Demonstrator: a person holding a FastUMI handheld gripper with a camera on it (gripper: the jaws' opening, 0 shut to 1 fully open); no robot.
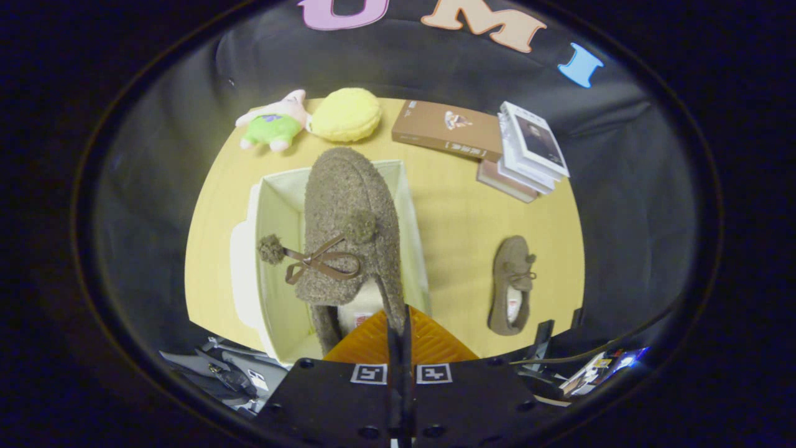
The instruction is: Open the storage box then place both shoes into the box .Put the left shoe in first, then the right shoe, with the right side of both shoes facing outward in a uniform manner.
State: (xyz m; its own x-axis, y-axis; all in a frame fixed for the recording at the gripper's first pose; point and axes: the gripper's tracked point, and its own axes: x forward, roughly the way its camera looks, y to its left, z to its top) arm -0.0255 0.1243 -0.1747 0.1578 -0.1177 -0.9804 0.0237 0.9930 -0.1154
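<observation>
Two brown fuzzy shoes are in sight, one held up and one lying on the yellow table (pixel 460 218). Farthest left at the back of the table sits a pink and green plush toy (pixel 273 121), and just beside it a round yellow cushion (pixel 346 114). Nearer the camera stands the storage box (pixel 264 249), pale and open-topped, with its white lid (pixel 239 274) resting against its left outer wall. Over the box hangs the held shoe (pixel 348 211), toe pointing away, its ribbon bow and two pompoms facing the camera; it appears to hover above the box's opening, though whether it touches the box cannot be told. The gripper (pixel 398 323) has its fingers drawn close together, nipping the shoe's heel rim between them, with almost no gap left. To the right of the box, well apart from it, the second shoe (pixel 511 286) lies flat on the table, toe away from the fingers. Beyond it, at the back right of the table, a brown book (pixel 446 129) lies next to a slanted stack of books (pixel 528 152).
</observation>
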